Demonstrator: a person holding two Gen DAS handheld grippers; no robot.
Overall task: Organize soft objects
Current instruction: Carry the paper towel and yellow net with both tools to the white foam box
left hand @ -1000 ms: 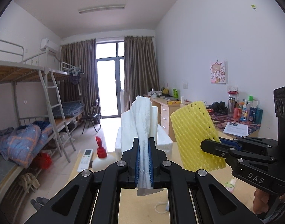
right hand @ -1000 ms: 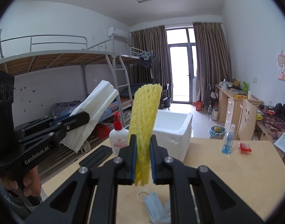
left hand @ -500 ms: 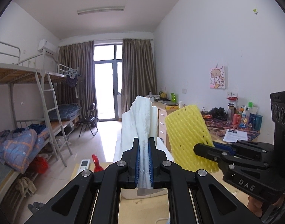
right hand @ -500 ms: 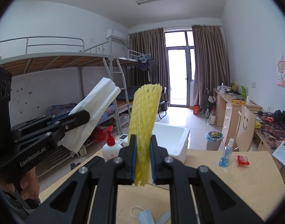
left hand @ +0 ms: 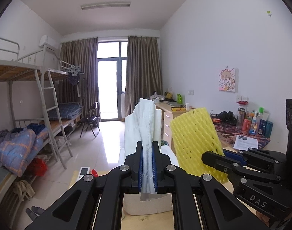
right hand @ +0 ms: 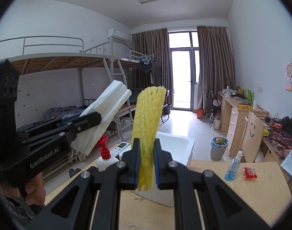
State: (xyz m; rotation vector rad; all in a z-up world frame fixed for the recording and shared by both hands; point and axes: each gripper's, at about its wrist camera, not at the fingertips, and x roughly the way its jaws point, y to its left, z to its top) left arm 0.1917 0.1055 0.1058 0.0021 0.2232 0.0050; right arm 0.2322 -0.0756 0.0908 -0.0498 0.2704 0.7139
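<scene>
left tongs: clamped tight on a folded white cloth, which sticks straight up between the blue pads. In the right wrist view these tongs come in from the left, and the cloth tilts up and to the right.

right tongs: squeezed onto a yellow foam net sleeve, also standing upright, with its lower end poking out below the pads. From the left wrist view the right tongs reach in from the right, and the sleeve sits just right of the cloth, close to it but not touching as far as I can see.

white foam box: open top, on the far edge of the desk, right behind and below both held items. Both soft things are up in the air over it.

left of the box: white pump bottle with a red top, plus a white remote just past it.

right side of the desk: small blue spray bottle, and a red packet right next to it.

near edge: bit of a blue face mask peeking in at the bottom, mostly cut off.

room: bunk bed along the left wall, and a chair with a smiley face on the right.
</scene>
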